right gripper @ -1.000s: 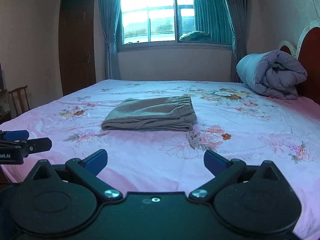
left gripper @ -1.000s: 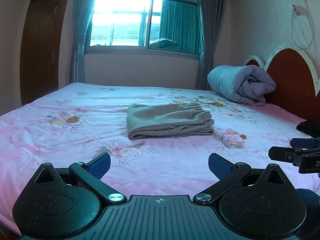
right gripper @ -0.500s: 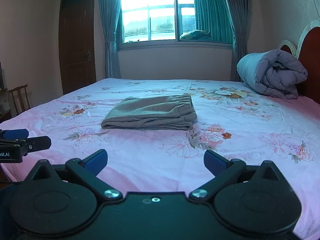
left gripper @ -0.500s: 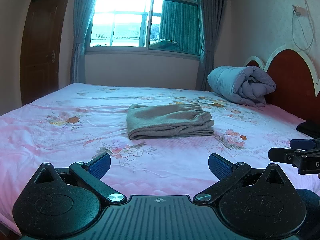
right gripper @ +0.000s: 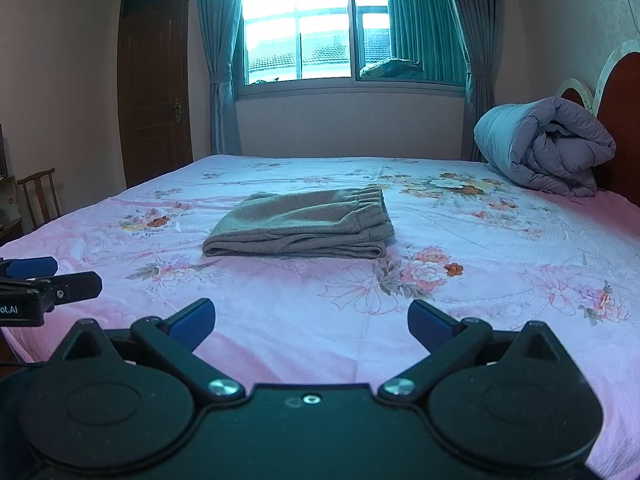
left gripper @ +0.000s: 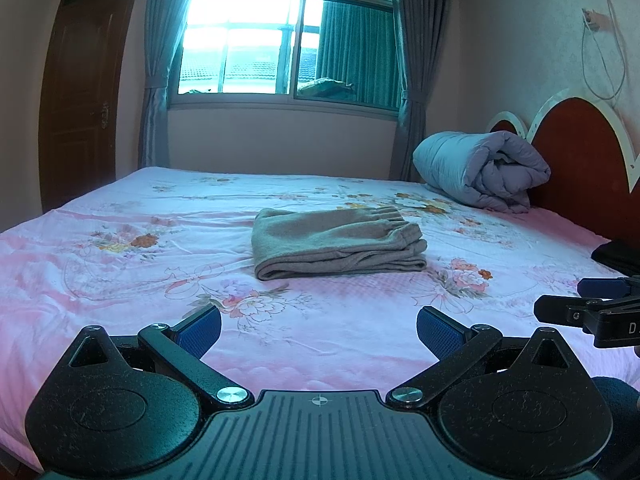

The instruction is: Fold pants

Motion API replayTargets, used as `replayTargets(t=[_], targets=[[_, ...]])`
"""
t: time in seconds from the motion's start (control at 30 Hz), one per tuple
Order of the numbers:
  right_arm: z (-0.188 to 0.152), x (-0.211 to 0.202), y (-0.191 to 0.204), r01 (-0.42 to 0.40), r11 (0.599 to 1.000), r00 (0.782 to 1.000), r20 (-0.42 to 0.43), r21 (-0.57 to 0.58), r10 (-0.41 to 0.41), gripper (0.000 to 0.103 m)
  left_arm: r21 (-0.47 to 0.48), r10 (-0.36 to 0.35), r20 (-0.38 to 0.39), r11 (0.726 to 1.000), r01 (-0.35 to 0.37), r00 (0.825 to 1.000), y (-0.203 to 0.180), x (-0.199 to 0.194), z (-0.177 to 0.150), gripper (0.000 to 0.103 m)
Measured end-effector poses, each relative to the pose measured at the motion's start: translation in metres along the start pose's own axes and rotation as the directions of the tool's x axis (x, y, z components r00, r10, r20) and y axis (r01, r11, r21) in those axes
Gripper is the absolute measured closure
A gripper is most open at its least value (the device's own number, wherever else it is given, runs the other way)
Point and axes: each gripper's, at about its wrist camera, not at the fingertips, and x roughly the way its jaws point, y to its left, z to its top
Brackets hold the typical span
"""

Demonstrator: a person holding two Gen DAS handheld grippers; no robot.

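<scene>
The grey-brown pants (left gripper: 336, 242) lie folded in a neat stack in the middle of the bed, waistband to the right; they also show in the right wrist view (right gripper: 302, 226). My left gripper (left gripper: 319, 330) is open and empty, held back near the bed's front edge, well short of the pants. My right gripper (right gripper: 311, 320) is open and empty too, beside the left one. The right gripper's fingers (left gripper: 576, 312) show at the right edge of the left wrist view; the left gripper's fingers (right gripper: 60, 284) show at the left edge of the right wrist view.
The bed has a pink floral sheet (left gripper: 120, 264). A rolled lilac duvet (left gripper: 480, 168) lies by the red headboard (left gripper: 576, 152). A dark item (left gripper: 618, 256) lies at the bed's right edge. A window, a brown door (right gripper: 156, 100) and a wooden chair (right gripper: 38, 196) stand beyond.
</scene>
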Motion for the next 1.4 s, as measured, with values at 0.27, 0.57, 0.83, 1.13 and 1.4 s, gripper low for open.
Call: replayTargets(t=[0.27, 0.57, 0.83, 1.13, 1.4], targets=[[-0.0008, 0.0000, -0.0005, -0.001, 1.000, 1.000, -0.002, 0.000, 0.001, 0.006, 0.003, -0.002, -0.001, 1.000, 0.002, 1.000, -0.0006, 0.0003, 0.0001, 0.000], [-0.0004, 0.0000, -0.0006, -0.001, 1.000, 1.000, -0.002, 0.001, 0.001, 0.006, 0.012, -0.005, 0.000, 1.000, 0.005, 1.000, -0.0024, -0.0006, 0.0006, 0.000], [-0.0007, -0.0003, -0.0006, -0.001, 1.000, 1.000, -0.002, 0.001, 0.001, 0.006, 0.014, -0.005, 0.001, 1.000, 0.005, 1.000, -0.0022, -0.0011, 0.0004, 0.000], [-0.0001, -0.0003, -0.0011, -0.002, 1.000, 1.000, -0.003, 0.000, 0.002, 0.006, 0.009, -0.009, 0.006, 1.000, 0.008, 1.000, -0.0016, -0.0012, 0.0008, 0.000], [-0.0012, -0.0005, -0.0012, -0.002, 1.000, 1.000, -0.004, -0.002, 0.002, 0.006, 0.025, -0.010, 0.010, 1.000, 0.009, 1.000, -0.0031, -0.0018, 0.0001, 0.000]])
